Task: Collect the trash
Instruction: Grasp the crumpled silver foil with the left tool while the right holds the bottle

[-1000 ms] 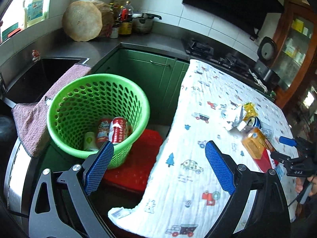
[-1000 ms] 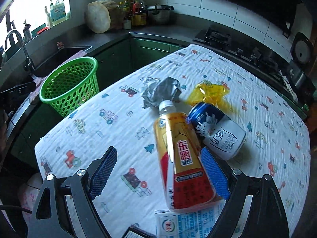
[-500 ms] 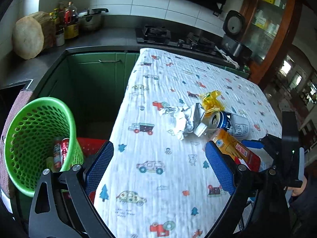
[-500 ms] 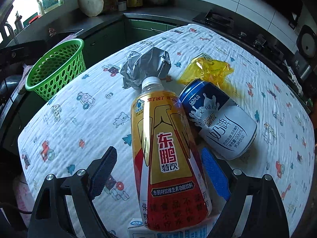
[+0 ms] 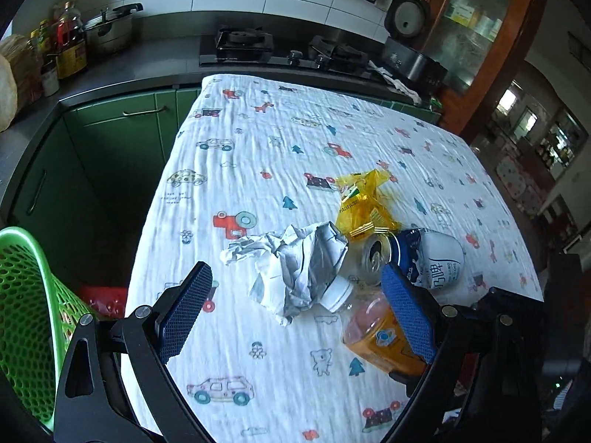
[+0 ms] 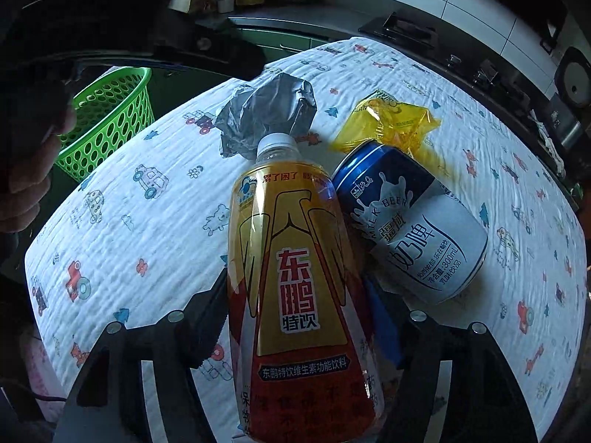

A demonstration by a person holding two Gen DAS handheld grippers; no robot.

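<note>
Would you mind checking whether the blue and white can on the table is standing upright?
No, the blue and white can lies on its side on the tablecloth, beside the yellow bottle.

Our trash sits clustered on the table, the basket off its left edge.

We see the bottle lying between the right gripper fingers, cap pointing away from us toward the crumpled wrapper. The can lies touching the bottle's right side, with the plastic bag behind it. The basket stands beyond the table edge, left of the wrapper.
</note>
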